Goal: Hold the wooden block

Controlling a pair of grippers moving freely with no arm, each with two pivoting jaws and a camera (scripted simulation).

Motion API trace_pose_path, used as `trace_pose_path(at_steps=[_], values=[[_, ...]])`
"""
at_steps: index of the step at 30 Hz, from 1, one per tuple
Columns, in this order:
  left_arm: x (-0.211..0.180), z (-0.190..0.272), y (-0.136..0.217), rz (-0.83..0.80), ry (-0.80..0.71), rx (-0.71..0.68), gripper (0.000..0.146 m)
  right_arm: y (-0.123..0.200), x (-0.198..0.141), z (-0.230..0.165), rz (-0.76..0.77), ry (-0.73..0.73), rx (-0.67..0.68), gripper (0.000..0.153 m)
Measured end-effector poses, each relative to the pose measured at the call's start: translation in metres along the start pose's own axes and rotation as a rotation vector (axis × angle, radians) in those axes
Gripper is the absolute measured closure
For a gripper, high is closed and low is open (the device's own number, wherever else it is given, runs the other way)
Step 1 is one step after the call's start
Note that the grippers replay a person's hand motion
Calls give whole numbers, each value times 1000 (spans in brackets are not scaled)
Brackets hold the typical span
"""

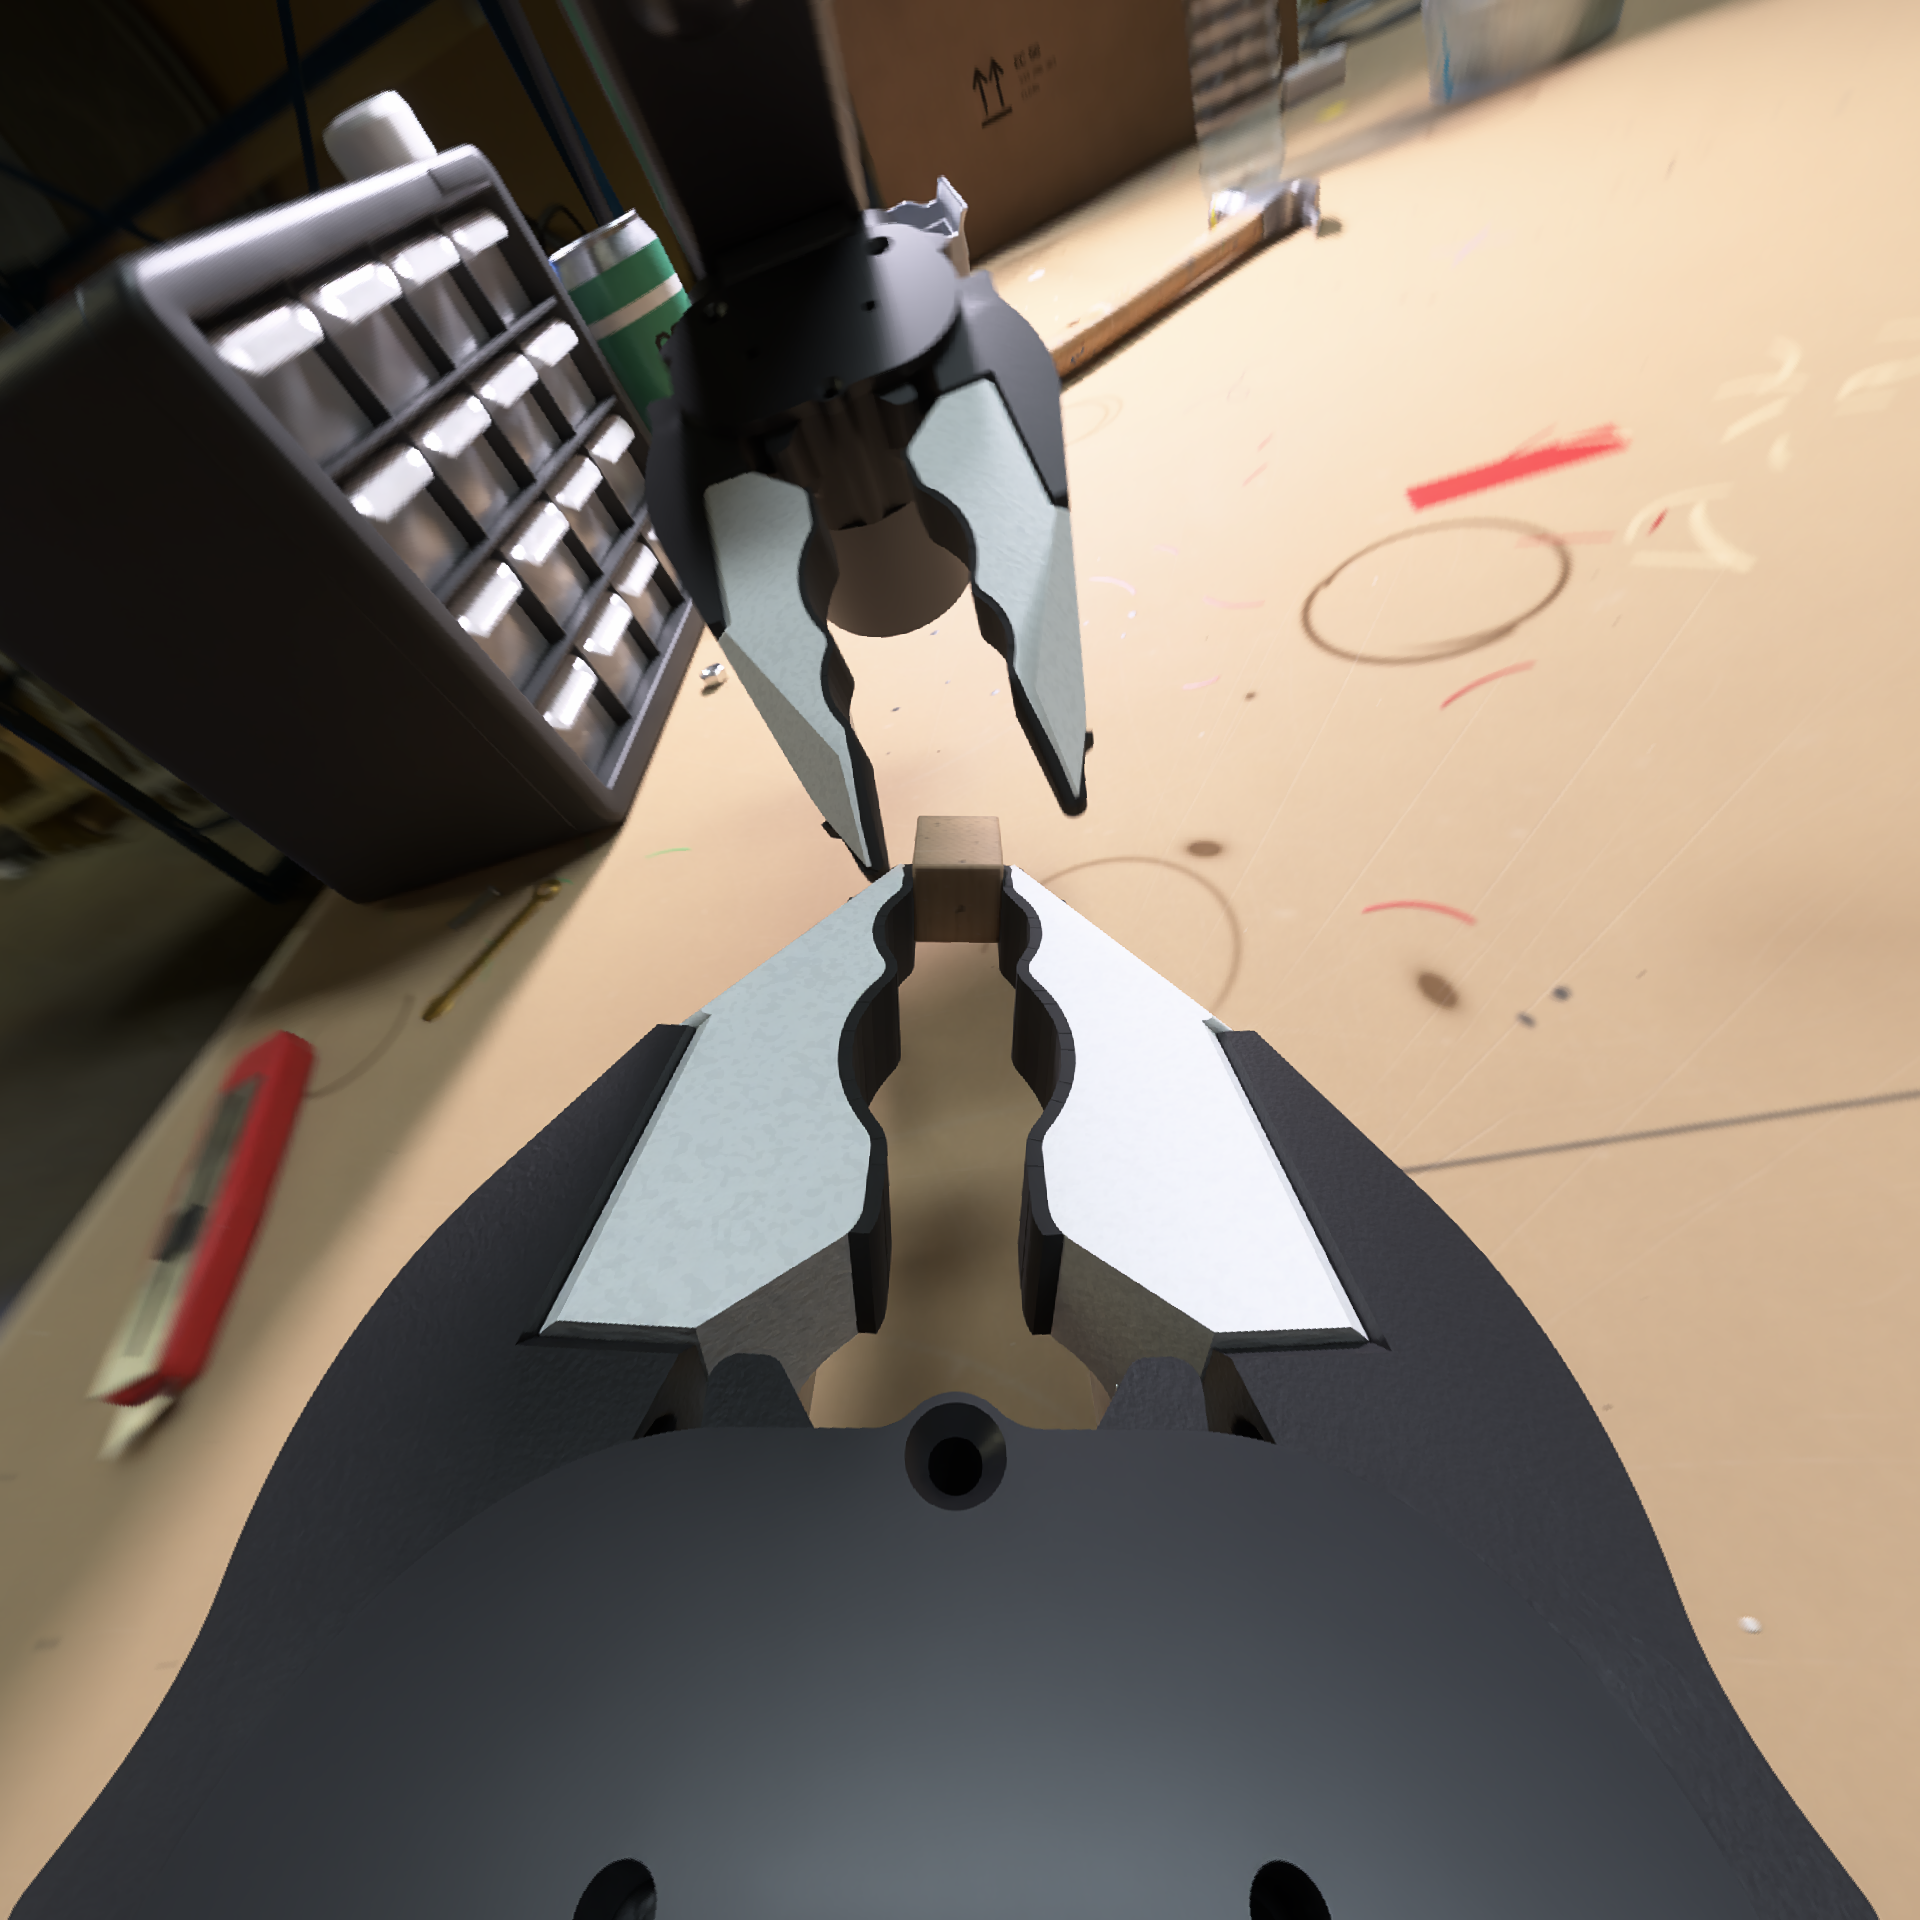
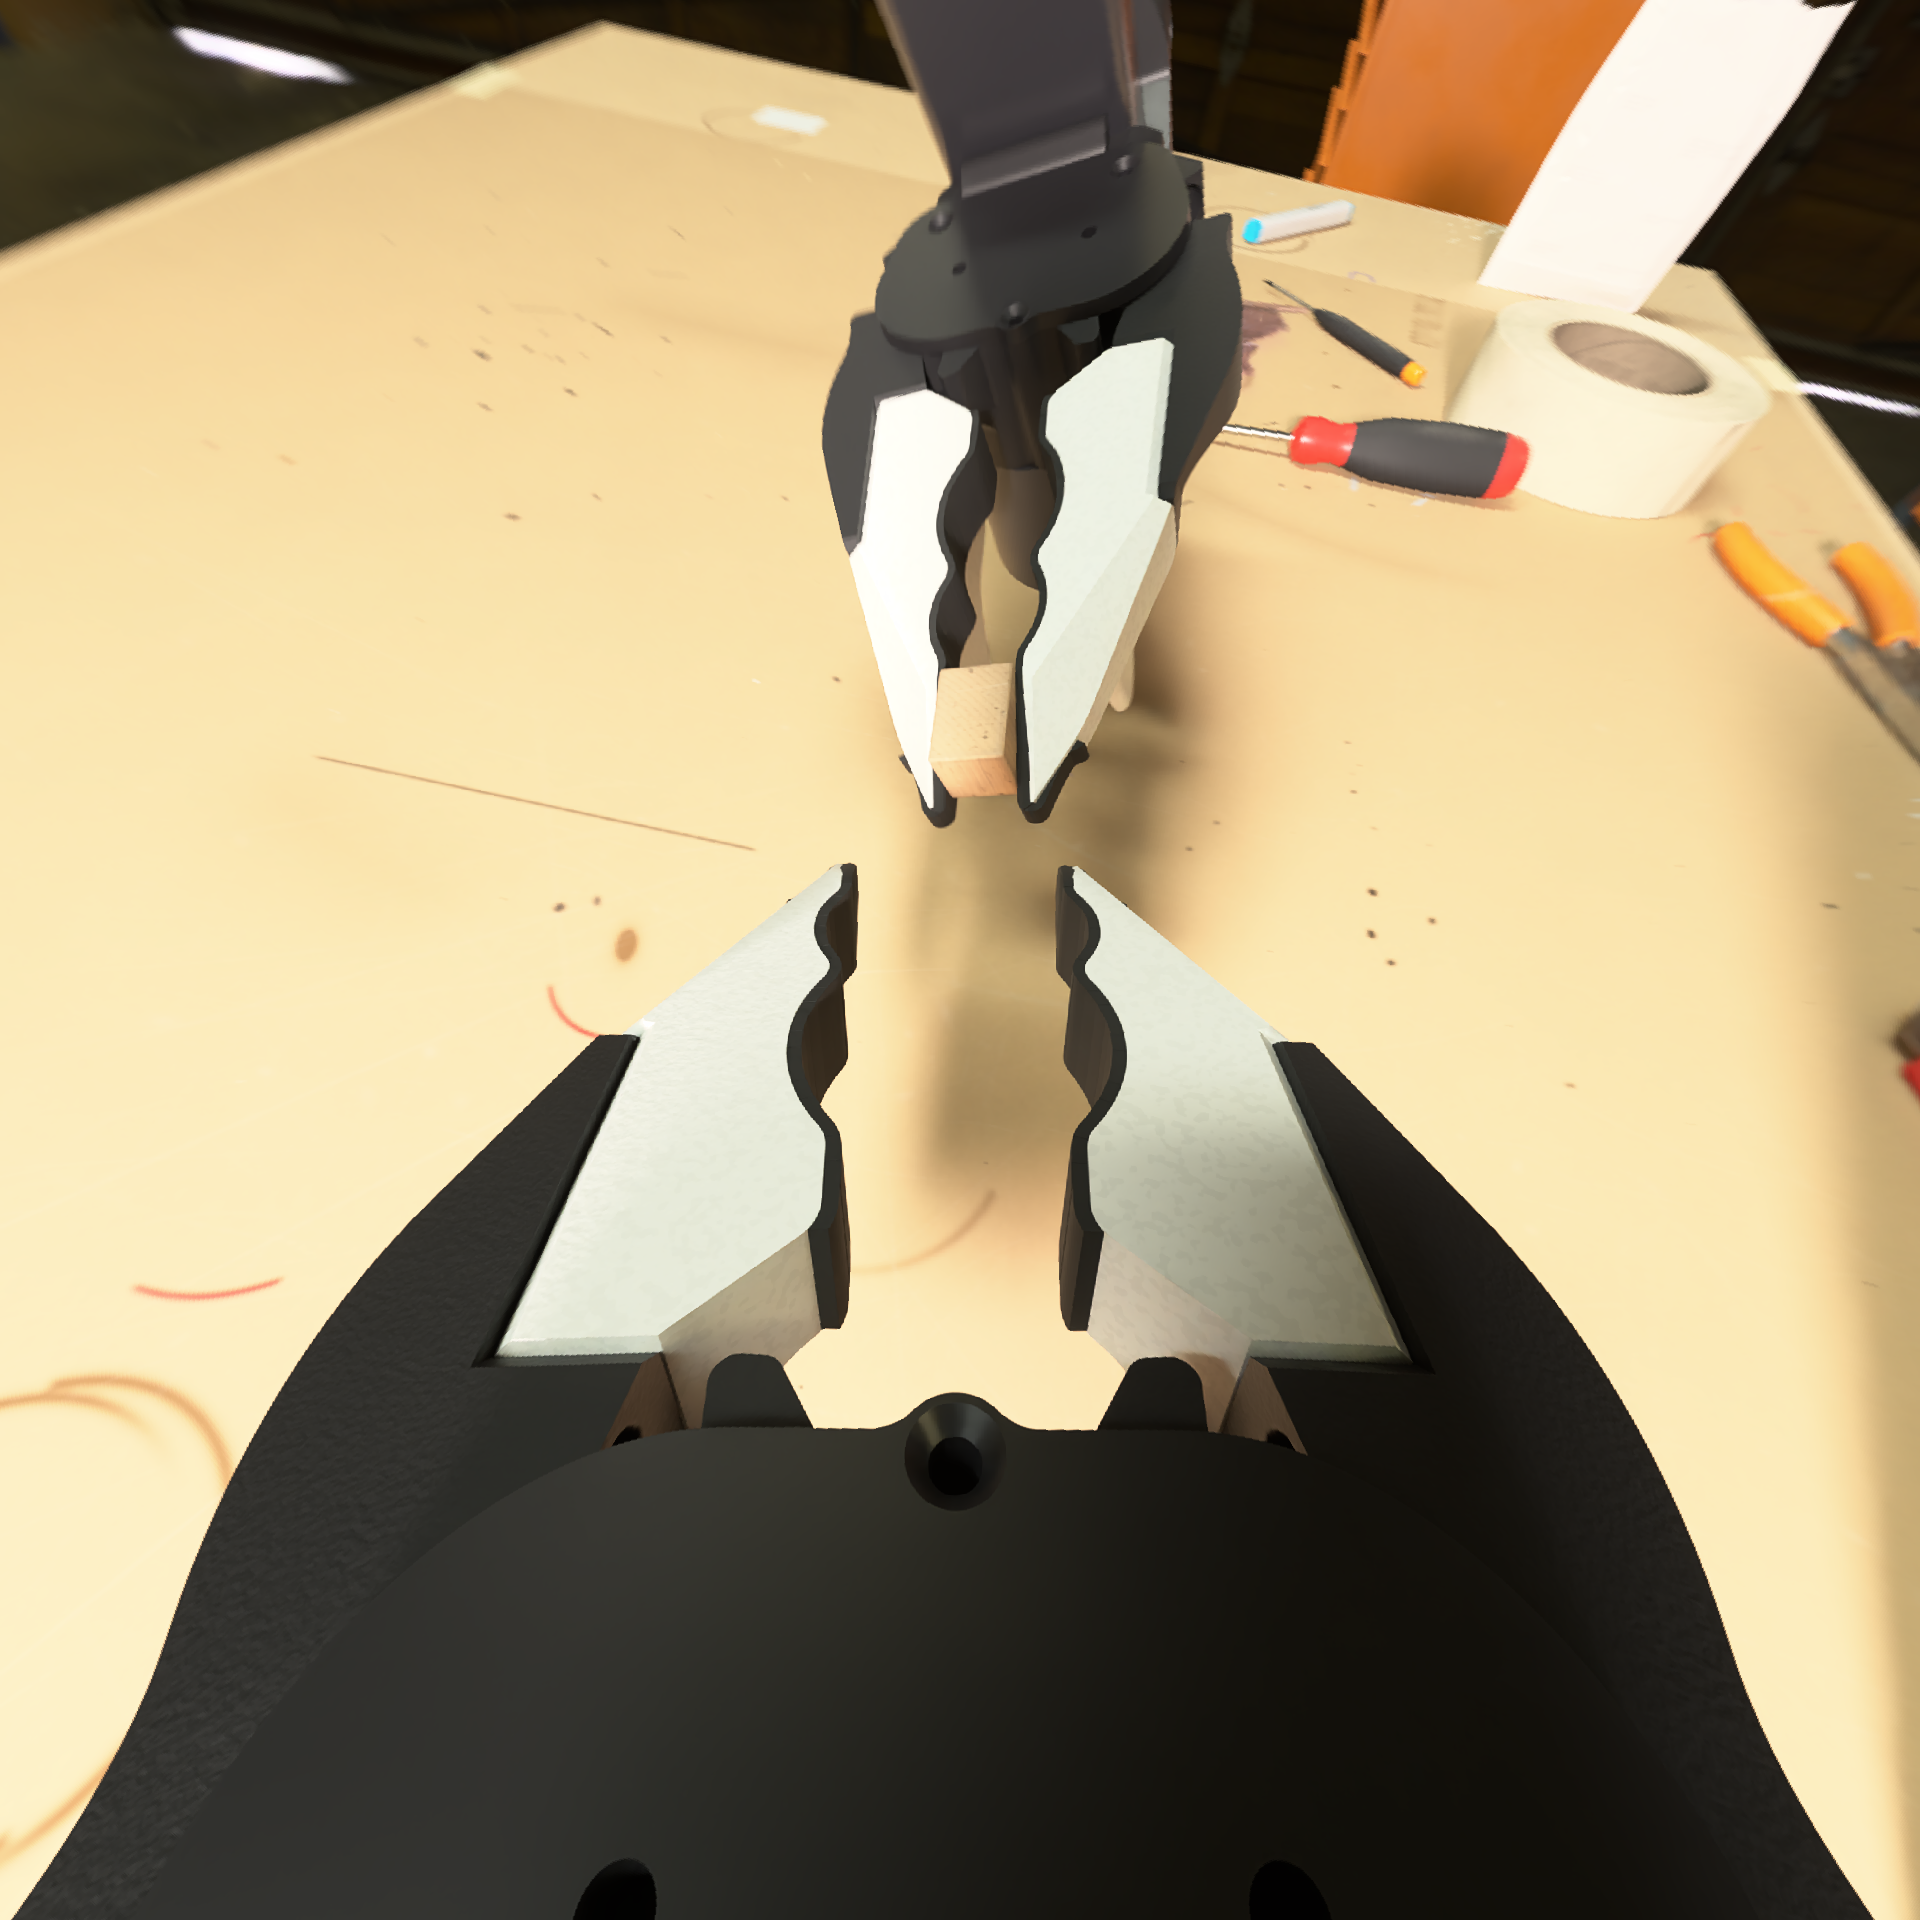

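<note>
Fingers (image 1: pixel 894 1039) of the left gripper (image 1: pixel 957 883) are clamping the wooden block (image 1: pixel 957 894) above the scuffed tan table (image 1: pixel 1558 1351); the right gripper (image 2: pixel 956 883) is gaping empty, facing it, beside a drawer cabinet (image 1: pixel 343 520).

wooden block (image 1: pixel 957 891): pale matt wood | tongs (image 1: pixel 956 883): matt plastic

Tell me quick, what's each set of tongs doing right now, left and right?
Left tongs: closed on the wooden block, pinched at the fingertips.
Right tongs: open, holding nothing, facing the block.
</note>
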State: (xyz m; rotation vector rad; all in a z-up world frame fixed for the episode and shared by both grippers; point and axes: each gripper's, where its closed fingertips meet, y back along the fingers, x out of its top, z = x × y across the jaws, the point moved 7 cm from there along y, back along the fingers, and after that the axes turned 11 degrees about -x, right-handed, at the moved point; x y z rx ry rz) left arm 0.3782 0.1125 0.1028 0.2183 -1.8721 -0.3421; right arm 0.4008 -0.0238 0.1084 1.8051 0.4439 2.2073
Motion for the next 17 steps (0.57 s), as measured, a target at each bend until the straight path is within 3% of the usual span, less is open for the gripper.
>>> trace_pose_path(at_steps=[10,13,17], values=[[-5,-18,5,205,486,-171,132,-3,5,3,-31,73,-145,124],[-9,-22,6,237,561,-205,132,-7,3,4,-56,82,-190,127],[-15,-25,4,192,546,-173,132,-11,-3,8,-95,57,-216,132]])
